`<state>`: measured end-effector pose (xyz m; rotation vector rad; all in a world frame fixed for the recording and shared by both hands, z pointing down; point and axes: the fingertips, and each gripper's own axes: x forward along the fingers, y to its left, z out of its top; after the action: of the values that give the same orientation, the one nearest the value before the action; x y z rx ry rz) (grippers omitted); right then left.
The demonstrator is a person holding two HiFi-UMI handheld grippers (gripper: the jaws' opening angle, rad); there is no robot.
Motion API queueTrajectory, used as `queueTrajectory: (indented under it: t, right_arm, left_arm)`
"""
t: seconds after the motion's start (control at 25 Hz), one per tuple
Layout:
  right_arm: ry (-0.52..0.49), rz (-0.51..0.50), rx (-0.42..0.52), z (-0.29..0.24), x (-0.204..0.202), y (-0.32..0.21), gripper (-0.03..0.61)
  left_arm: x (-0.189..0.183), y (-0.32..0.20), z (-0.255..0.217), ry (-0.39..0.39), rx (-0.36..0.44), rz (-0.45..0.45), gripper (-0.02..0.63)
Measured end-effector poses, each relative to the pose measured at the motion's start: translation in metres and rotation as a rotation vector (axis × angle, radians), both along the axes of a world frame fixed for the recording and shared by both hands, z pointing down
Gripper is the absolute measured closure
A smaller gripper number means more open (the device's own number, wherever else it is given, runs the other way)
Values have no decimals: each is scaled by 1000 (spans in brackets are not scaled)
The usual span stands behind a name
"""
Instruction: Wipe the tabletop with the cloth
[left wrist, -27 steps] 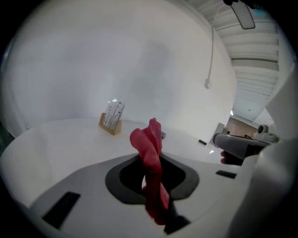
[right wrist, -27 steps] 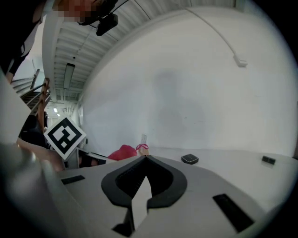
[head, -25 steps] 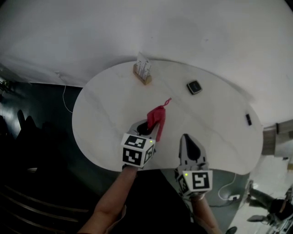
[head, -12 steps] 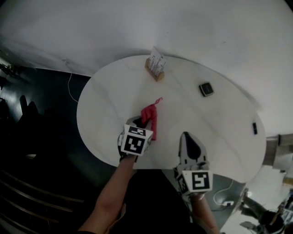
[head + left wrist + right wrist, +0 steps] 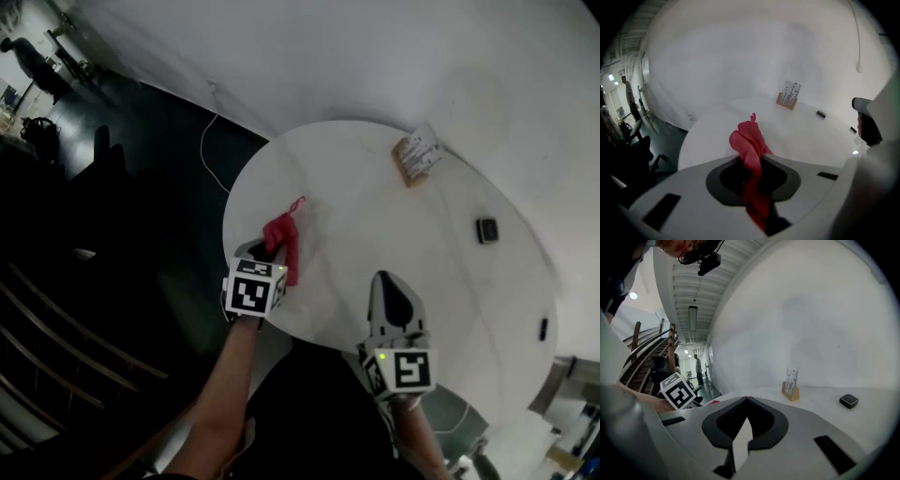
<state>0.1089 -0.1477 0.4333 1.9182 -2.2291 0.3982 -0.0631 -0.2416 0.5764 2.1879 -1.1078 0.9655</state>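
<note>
A red cloth (image 5: 281,240) is clamped in my left gripper (image 5: 272,253), which is shut on it over the left part of the round white table (image 5: 375,225). In the left gripper view the cloth (image 5: 751,138) sticks up in folds from between the closed jaws of the left gripper (image 5: 752,158); whether it touches the tabletop cannot be told. My right gripper (image 5: 385,281) hovers at the table's near edge, shut with nothing in it. In its own view the right gripper (image 5: 746,400) has its jaw tips together, and the left gripper's marker cube (image 5: 677,391) shows at left.
A wooden card holder (image 5: 416,156) stands at the table's far side. A small black device (image 5: 487,230) lies right of it, and a slim black object (image 5: 542,328) sits near the right rim. Dark floor with a white cable (image 5: 208,141) lies left of the table.
My left gripper has carried the red cloth leftward across the tabletop, from the front middle toward the left rim. The head view has swung left. The right gripper stays shut at the near edge.
</note>
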Motion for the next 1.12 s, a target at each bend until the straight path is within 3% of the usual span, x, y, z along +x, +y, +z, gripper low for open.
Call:
queueTrajectory:
  t: [0.36, 0.48, 0.56, 0.68, 0.92, 1.0, 1.12]
  right_arm:
    - [1, -126, 18, -10, -54, -15, 575]
    - [13, -126, 27, -12, -53, -9, 575]
    - [19, -106, 34, -14, -46, -3, 575]
    - [15, -48, 38, -16, -29, 9, 575]
    - [30, 93, 35, -20, 13, 50, 575]
    - [27, 157, 37, -22, 33, 67, 575]
    - [29, 262, 34, -25, 62, 94, 575]
  left_arm:
    - [-135, 4, -2, -54, 11, -276, 552]
    - [-151, 12, -12, -40, 17, -324, 552]
    - [-142, 17, -27, -5, 37, -307, 552]
    - [-96, 22, -51, 101, 46, -197, 552]
    - [59, 55, -81, 305, -8, 146, 552]
    - [113, 74, -84, 343, -32, 271, 552]
    - [180, 103, -80, 339, -69, 434, 552]
